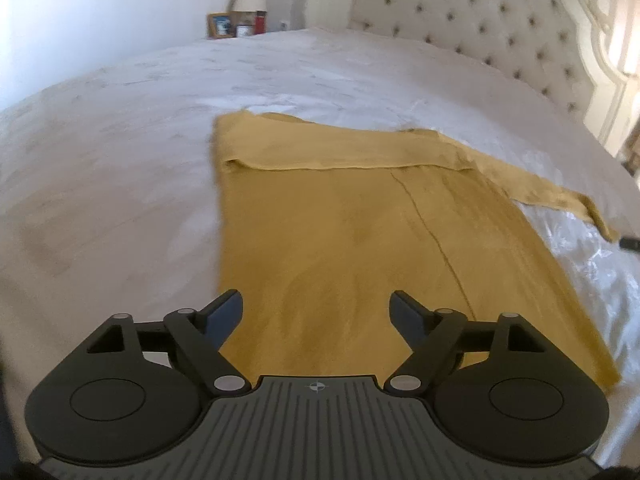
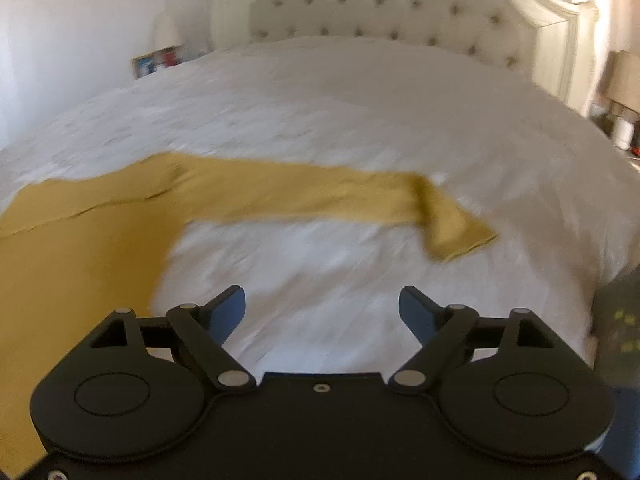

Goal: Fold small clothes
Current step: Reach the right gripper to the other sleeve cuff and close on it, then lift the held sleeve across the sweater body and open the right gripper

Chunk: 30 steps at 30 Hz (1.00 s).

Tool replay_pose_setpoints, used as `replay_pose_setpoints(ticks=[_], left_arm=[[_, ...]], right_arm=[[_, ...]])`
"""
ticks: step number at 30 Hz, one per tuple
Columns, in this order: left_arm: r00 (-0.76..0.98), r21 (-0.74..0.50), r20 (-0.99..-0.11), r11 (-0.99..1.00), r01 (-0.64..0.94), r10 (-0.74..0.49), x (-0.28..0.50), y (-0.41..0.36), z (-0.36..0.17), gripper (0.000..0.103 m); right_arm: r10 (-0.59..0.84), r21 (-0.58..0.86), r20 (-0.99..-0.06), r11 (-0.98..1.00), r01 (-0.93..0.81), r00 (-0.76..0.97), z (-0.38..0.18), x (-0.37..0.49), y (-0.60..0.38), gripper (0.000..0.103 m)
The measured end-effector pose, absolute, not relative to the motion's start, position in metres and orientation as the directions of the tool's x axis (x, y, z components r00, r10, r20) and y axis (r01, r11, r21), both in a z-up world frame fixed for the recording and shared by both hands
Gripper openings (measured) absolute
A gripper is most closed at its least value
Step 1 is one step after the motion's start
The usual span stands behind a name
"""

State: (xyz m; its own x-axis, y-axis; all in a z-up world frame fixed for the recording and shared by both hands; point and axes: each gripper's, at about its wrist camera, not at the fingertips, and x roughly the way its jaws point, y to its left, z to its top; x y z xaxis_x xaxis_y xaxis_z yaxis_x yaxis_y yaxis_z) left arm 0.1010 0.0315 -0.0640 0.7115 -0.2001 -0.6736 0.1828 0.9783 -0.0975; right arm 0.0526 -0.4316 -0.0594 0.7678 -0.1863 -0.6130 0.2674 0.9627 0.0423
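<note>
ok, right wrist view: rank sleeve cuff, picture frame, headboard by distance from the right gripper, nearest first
From the right gripper, open over the bedspread:
1. Sleeve cuff of the yellow top, ahead and right, lying on the bed.
2. Picture frame, far left, beyond the bed's edge.
3. Headboard, straight ahead at the bed's far end; close to the frame, ranking uncertain.

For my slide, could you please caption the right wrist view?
Open right hand-held gripper above white quilted bedspread, facing the mustard-yellow long-sleeved top's outstretched sleeve.
</note>
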Motion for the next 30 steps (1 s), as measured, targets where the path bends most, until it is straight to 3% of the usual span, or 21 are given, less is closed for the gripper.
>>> replay_pose_setpoints(ticks=[6, 12, 17, 18, 20, 21, 30], left_arm=[[0.731, -0.019, -0.658, 0.975, 0.221, -0.178, 0.132, 0.001, -0.083, 0.08], [0.671, 0.016, -0.725, 0.971, 0.237, -0.152, 0.152, -0.006, -0.117, 0.08], [0.685, 0.026, -0.711, 0.967, 0.253, -0.16, 0.149, -0.004, -0.127, 0.091], [0.685, 0.023, -0.71, 0.967, 0.255, -0.163, 0.15, -0.003, -0.128, 0.091], [0.686, 0.02, -0.708, 0.965, 0.261, -0.17, 0.15, -0.002, -0.129, 0.094], [0.686, 0.02, -0.707, 0.965, 0.263, -0.173, 0.151, -0.002, -0.129, 0.094], [0.686, -0.001, -0.701, 0.962, 0.274, -0.196, 0.154, -0.001, -0.128, 0.095]], right_arm=[[-0.228, 0.207, -0.63, 0.872, 0.444, 0.743, -0.079, 0.091, -0.507, 0.085], [-0.247, 0.265, -0.684, 0.793, 0.549, 0.687, -0.104, 0.119, -0.56, 0.085], [-0.193, 0.402, -0.683, 0.707, 0.582, 0.705, -0.123, 0.121, -0.584, 0.084], [-0.186, 0.43, -0.675, 0.688, 0.585, 0.714, -0.124, 0.122, -0.587, 0.076], [-0.17, 0.457, -0.678, 0.664, 0.592, 0.715, -0.124, 0.128, -0.594, 0.046], [-0.165, 0.456, -0.687, 0.66, 0.597, 0.708, -0.123, 0.131, -0.596, 0.02], [-0.207, 0.305, -0.648, 0.811, 0.499, 0.732, -0.037, 0.173, -0.553, 0.02]])
